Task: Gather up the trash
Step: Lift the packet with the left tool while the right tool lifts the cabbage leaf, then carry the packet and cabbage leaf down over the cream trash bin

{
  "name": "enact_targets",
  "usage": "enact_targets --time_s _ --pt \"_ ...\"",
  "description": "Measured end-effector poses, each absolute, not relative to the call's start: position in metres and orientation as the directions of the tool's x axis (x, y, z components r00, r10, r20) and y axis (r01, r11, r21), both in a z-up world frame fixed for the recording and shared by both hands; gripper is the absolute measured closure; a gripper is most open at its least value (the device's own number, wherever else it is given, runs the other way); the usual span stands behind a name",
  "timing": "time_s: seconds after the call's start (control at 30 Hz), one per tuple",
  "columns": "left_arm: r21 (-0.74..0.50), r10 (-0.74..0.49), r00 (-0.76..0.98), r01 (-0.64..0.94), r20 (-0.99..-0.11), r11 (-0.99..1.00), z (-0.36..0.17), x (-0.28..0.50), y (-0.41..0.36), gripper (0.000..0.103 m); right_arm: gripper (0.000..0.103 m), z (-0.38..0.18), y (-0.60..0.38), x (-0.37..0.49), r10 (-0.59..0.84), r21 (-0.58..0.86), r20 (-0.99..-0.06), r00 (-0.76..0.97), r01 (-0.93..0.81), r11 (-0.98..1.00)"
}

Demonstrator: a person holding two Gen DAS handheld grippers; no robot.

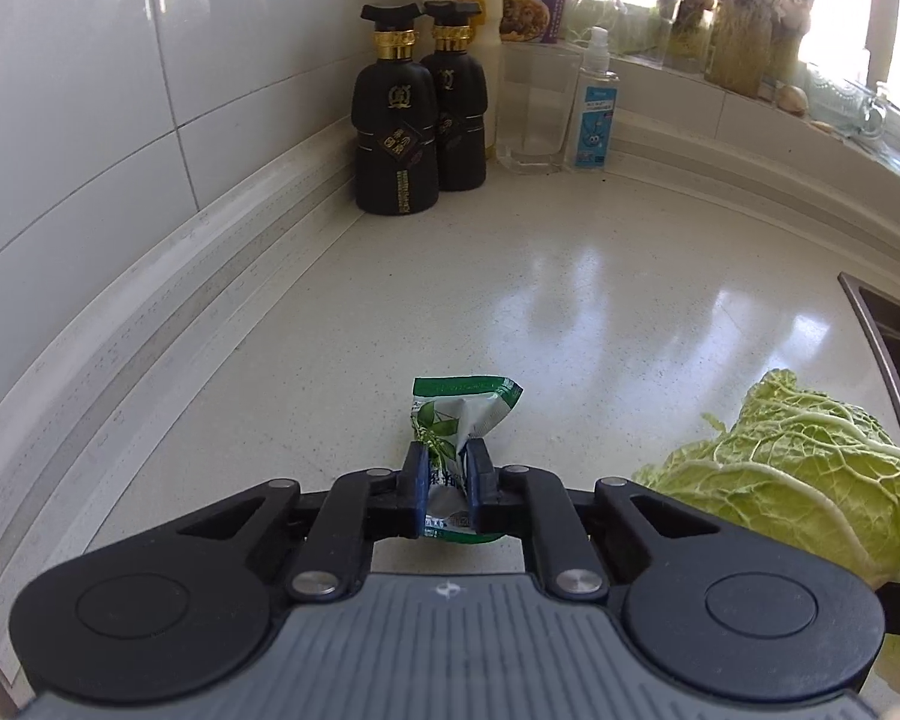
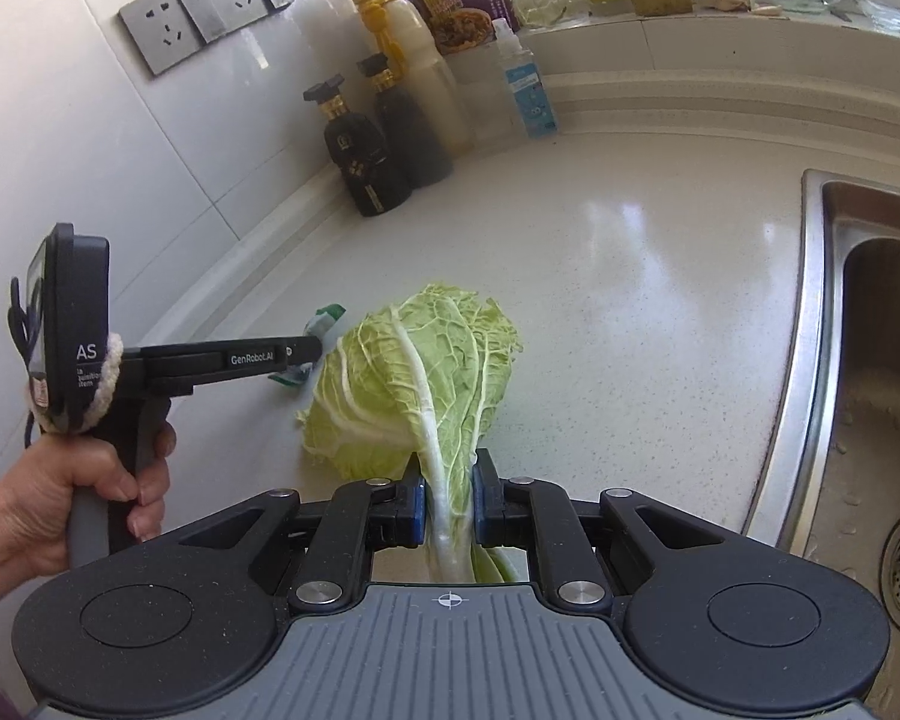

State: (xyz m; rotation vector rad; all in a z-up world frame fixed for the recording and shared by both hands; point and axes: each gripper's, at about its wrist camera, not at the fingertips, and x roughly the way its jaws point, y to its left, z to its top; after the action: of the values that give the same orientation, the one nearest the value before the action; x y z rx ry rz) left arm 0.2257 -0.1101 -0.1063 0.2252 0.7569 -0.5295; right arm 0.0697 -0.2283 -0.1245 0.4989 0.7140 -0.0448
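Gripping wrapper (image 1: 459,420), cabbage leaf (image 2: 426,372); sink edge (image 2: 810,324) right, counter (image 1: 570,300) ahead.

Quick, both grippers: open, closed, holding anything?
Left gripper: shut on the green wrapper.
Right gripper: shut on the cabbage leaf by its stem.

2 black btls (image 1: 397,138), 1 wrapper (image 1: 459,420)

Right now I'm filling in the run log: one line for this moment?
left gripper: shut on wrapper | right gripper: shut on cabbage leaf stem | counter: no loose trash visible
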Motion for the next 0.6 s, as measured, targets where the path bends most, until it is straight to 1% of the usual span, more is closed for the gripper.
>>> enact_targets --time_s 0.2,0.6 --pt "-0.018 -0.366 0.601 0.505 -0.711 0.863 -0.1 0.21 -0.101 0.093 0.09 -0.109 -0.225 0.06 0.11 0.395 -0.624 0.774 0.191 0.899" --pt "-0.029 -0.379 0.61 0.503 -0.696 0.864 -0.065 0.169 -0.069 0.093 0.09 -0.073 -0.193 0.04 0.111 0.366 -0.593 0.798 0.144 0.919"
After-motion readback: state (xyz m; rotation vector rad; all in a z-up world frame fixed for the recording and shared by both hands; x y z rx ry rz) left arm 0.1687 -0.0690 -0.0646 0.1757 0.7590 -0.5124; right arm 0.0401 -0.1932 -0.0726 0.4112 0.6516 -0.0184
